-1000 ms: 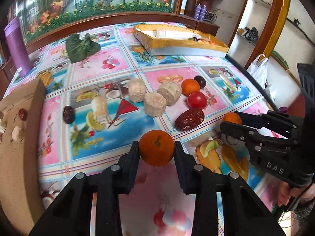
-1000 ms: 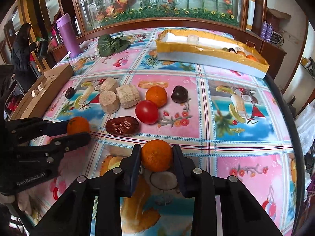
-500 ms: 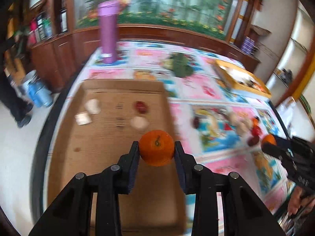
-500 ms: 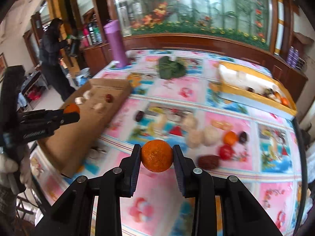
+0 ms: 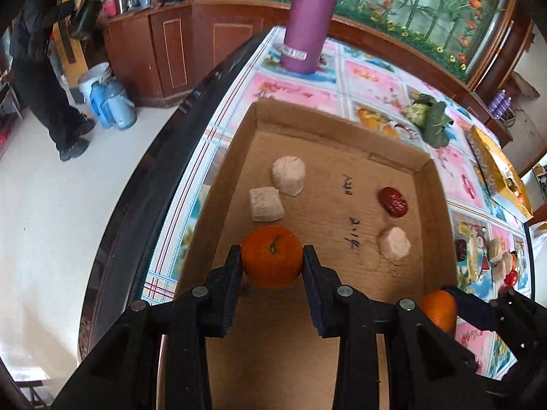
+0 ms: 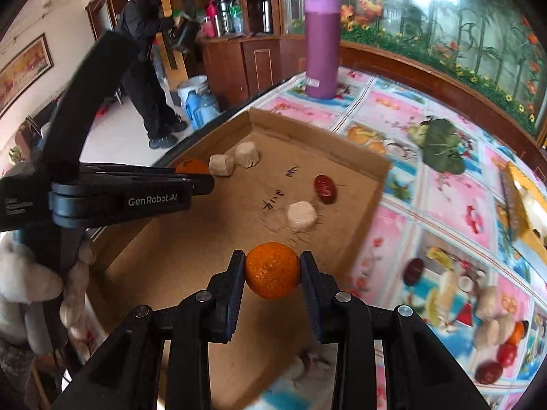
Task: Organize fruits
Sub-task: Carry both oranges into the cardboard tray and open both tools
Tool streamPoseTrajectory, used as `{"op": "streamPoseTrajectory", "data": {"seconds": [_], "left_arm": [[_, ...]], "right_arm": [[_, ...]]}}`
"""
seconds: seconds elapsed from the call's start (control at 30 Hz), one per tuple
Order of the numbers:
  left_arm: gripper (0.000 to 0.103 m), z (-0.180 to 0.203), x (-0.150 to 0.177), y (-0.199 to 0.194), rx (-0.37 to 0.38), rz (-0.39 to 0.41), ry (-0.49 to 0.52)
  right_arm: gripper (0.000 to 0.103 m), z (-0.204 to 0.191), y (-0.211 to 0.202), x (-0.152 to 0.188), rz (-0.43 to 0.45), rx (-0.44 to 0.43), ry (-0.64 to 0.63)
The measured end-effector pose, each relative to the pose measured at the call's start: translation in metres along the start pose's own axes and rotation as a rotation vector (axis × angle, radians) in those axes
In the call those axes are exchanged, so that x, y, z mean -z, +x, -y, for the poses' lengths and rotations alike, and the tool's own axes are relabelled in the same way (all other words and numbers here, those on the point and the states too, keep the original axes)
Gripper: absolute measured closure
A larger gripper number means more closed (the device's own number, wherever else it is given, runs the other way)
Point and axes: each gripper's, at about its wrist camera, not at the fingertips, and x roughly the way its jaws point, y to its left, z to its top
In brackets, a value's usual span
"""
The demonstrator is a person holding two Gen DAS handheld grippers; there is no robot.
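Observation:
My left gripper (image 5: pixel 271 263) is shut on an orange tangerine (image 5: pixel 272 257) and holds it over the near left part of the cardboard tray (image 5: pixel 318 338). My right gripper (image 6: pixel 272 271) is shut on a second tangerine (image 6: pixel 272 270) over the tray's near right part (image 6: pixel 191 273). Each gripper shows in the other view: the right one (image 5: pixel 454 302) with its tangerine (image 5: pixel 438 309), the left one (image 6: pixel 201 179) with its tangerine (image 6: pixel 192 166). In the tray lie three pale cakes (image 5: pixel 289 175) (image 5: pixel 265 204) (image 5: pixel 394 242) and a red date (image 5: pixel 393 201).
A tall purple bottle (image 5: pixel 311 17) stands on the table beyond the tray. Green leaves (image 6: pixel 441 148) lie to the right. More fruit and cakes (image 6: pixel 492 328) lie on the patterned cloth far right, near a yellow box (image 6: pixel 526 205). The table's dark edge (image 5: pixel 154 184) runs left; a person (image 6: pixel 143 68) stands beyond.
Both grippers have swung left from the fruit pile, carrying their tangerines, and have come in low over the cardboard tray. Both stay shut on their fruit.

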Motion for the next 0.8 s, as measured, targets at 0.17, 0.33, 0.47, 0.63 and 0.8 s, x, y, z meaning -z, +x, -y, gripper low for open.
{"op": "streamPoseTrajectory", "data": {"seconds": [0.17,0.33,0.47,0.63,0.8], "left_arm": [[0.069,-0.006,0.003,0.013,0.014,-0.03,-0.037],[0.066,-0.009,0.002,0.01,0.031,-0.012,-0.056],[0.06,-0.014,0.002,0.006,0.057,0.004,-0.083],[0.056,-0.016,0.006,-0.015,0.078,0.046,-0.113],[0.044,-0.006,0.019,-0.053,0.086,0.133,-0.104]], "right_arm": [[0.068,-0.002,0.032,-0.01,-0.047,0.018,0.0],[0.067,0.0,0.047,-0.013,-0.065,0.012,0.0],[0.066,-0.001,0.05,-0.012,-0.052,0.014,0.001],[0.061,-0.002,0.045,-0.012,-0.03,0.009,0.012],[0.056,0.001,0.014,-0.007,0.035,0.008,0.022]]}}
